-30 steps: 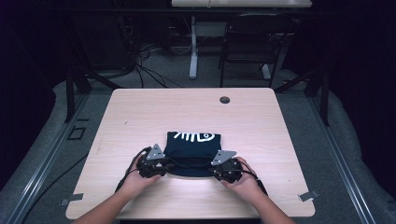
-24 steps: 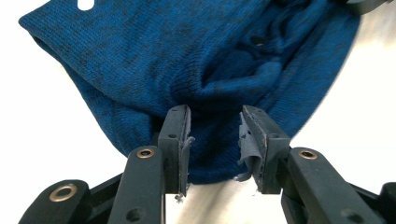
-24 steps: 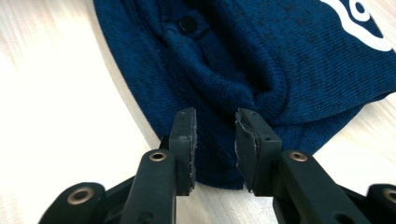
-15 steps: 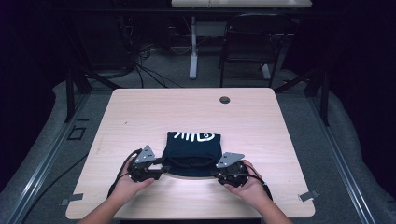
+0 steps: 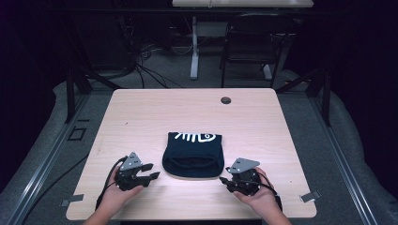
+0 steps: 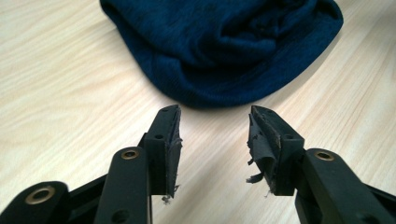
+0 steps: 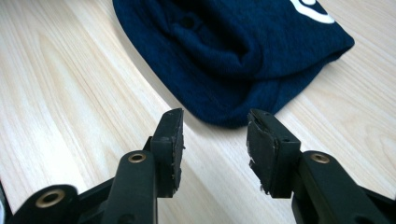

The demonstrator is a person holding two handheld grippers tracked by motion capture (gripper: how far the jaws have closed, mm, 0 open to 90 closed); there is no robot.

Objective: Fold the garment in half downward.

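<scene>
A folded dark navy garment (image 5: 193, 154) with white lettering on its far part lies in the middle of the light wooden table (image 5: 141, 112). My left gripper (image 5: 153, 172) is near the table's front edge, left of the garment (image 6: 219, 46) and apart from it. Its jaws have just been opening and stand open with nothing between them (image 6: 214, 140). My right gripper (image 5: 224, 181) sits to the garment's front right, also clear of the cloth (image 7: 233, 51). Its jaws have just been opening too and are open and empty (image 7: 214, 140).
A small dark round grommet (image 5: 225, 100) sits in the tabletop near the far edge. Beyond the table are a chair (image 5: 248, 47), a white table leg (image 5: 194, 51) and cables on the floor. Metal rails run along both sides of the table.
Both grippers let go of the garment's near edge and drew back and outward toward the table's front, opening their jaws. The garment stayed in place.
</scene>
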